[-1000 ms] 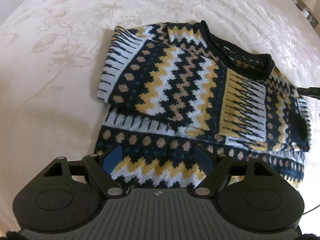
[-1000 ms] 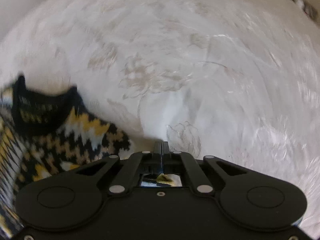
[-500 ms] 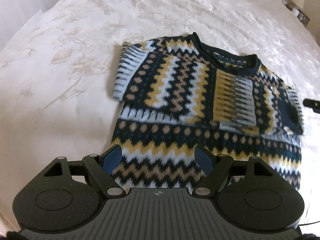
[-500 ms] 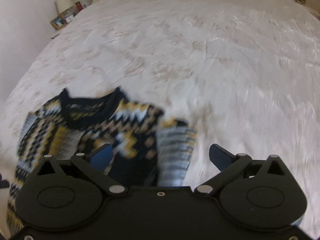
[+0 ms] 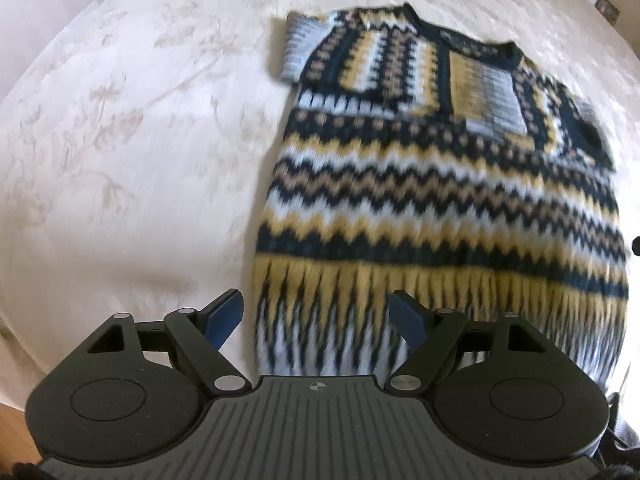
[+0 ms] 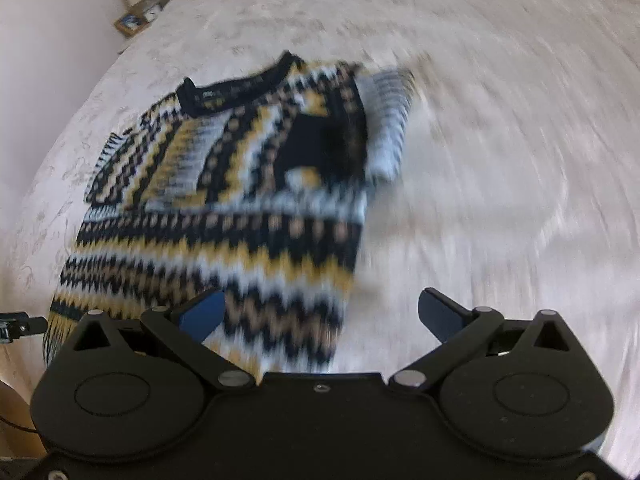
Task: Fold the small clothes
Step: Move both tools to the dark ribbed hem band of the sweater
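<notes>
A small knitted sweater (image 5: pixel 432 184) in navy, yellow, tan and pale blue zigzags lies flat on a white bedspread, both sleeves folded in across its chest. My left gripper (image 5: pixel 318 316) hovers open above the sweater's lower left hem corner, nothing between its blue pads. The same sweater (image 6: pixel 240 200) fills the left half of the right wrist view, neck at the far end. My right gripper (image 6: pixel 320 316) stands wide open over the hem's right corner, holding nothing. Both views are motion-blurred.
The white floral bedspread (image 5: pixel 120 140) spreads wide to the left of the sweater and to its right (image 6: pixel 500 200). A bedside shelf with small items (image 6: pixel 140 16) stands at the far corner. The other gripper's tip (image 6: pixel 20 326) pokes in at the left edge.
My right gripper went from shut to wide open, letting go of the sleeve, and pulled back toward the hem. My left gripper also drew back along the sweater, staying open.
</notes>
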The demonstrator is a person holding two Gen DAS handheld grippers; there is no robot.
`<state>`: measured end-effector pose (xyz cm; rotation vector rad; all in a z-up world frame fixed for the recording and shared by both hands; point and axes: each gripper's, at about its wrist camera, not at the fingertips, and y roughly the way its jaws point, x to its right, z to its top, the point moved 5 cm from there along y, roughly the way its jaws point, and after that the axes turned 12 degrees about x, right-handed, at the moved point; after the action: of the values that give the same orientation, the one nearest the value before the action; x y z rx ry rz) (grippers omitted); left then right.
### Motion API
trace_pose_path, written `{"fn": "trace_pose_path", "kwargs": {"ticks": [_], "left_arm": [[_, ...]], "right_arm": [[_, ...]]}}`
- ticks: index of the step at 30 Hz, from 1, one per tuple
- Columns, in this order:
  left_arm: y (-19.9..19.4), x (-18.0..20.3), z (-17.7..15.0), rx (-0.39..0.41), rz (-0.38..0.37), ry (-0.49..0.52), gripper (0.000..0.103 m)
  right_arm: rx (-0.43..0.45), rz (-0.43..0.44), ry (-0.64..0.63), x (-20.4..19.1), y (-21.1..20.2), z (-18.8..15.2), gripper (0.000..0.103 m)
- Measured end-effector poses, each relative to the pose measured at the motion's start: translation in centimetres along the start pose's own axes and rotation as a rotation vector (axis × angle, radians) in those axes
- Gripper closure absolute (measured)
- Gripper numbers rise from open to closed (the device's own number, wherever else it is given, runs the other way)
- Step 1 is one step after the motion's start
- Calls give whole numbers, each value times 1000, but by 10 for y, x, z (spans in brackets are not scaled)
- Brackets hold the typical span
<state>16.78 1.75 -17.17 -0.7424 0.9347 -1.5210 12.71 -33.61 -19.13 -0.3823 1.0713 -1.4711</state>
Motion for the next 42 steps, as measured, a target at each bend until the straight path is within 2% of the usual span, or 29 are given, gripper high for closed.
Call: {"fn": "trace_pose_path", "kwargs": {"ticks": [5,10,20,29,34,38,42], "left_arm": [[-3,-14,-27,-11,-40,52,24],[-5,-24,-52,-19,-77,67,24],[-2,-16,-89,-21,-163,142,23],[17,-14,-90,-52,-187,107,13],[30,-8,-90,-89,-191,127,1],[35,-2,-89,-97,-171,143,1],[39,0,-85,-73,-157,136,0]], "right_arm": [[-5,-57,43,-9,-25,-37,0],[-33,-57,69,-30,-40,-75,0],[-59,-57,54,-64,-61,-128,0],[-88,-25,67,-78,-51,-154,0],[-95,-33,136,-71,-38,-160,0],[-93,-45,187,-64,-29,-163,0],[-100,-46,156,-64,-22,-167,0]]}}
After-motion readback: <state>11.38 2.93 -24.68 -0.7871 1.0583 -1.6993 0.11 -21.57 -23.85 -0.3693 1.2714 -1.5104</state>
